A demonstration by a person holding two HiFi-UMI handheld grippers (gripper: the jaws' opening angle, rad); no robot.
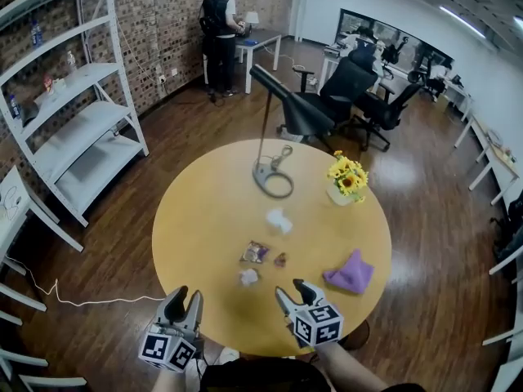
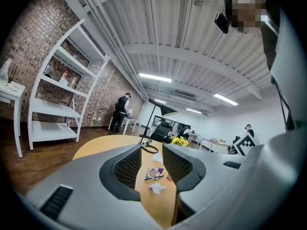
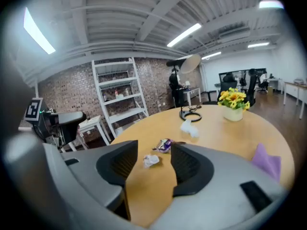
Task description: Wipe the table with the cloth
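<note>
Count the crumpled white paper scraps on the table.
2. The far scrap lies mid-table, in front of the lamp base; the near scrap lies toward the near edge, by the wrapper. None seems hidden.

On the table, the cloth lies right of the wrapper.

Round table holds lamp, flowers, purple cloth, wrapper, crumpled tissues.

wrapper: print unreadable | cloth: part-hidden (behind right gripper) | shelf bottles: tiny
</note>
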